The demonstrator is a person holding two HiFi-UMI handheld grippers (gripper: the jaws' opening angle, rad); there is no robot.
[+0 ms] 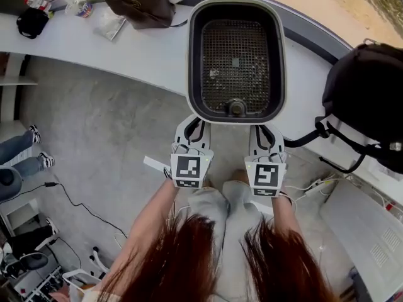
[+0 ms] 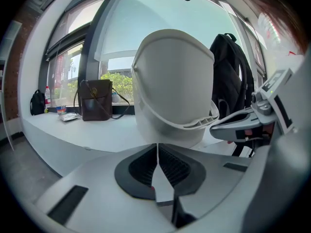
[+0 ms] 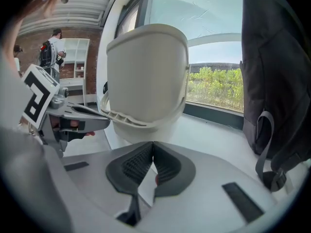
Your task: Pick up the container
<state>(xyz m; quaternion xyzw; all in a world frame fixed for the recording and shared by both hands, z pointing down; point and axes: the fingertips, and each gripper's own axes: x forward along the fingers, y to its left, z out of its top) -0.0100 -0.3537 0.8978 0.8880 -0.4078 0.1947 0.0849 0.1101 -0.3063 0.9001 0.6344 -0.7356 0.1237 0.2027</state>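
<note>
The container point(image 1: 236, 61) is a cream tub with a black mesh floor inside. It hangs tilted just past the counter's edge, in front of me. My left gripper point(image 1: 192, 126) and right gripper point(image 1: 266, 129) both reach its near rim from below, side by side. In the left gripper view the tub point(image 2: 170, 81) fills the middle and my left gripper point(image 2: 157, 147) is shut, its tips against the tub's lower edge. The right gripper view shows the tub point(image 3: 146, 72) the same way, with my right gripper point(image 3: 153, 147) shut at its ribbed rim. The exact contact is hidden behind the pads.
A white counter point(image 1: 126, 49) curves along the window. A black backpack point(image 1: 368, 93) stands on it at the right and a brown bag point(image 1: 138, 2) at the back left. Cables and someone's legs point(image 1: 25, 150) are on the floor at the left.
</note>
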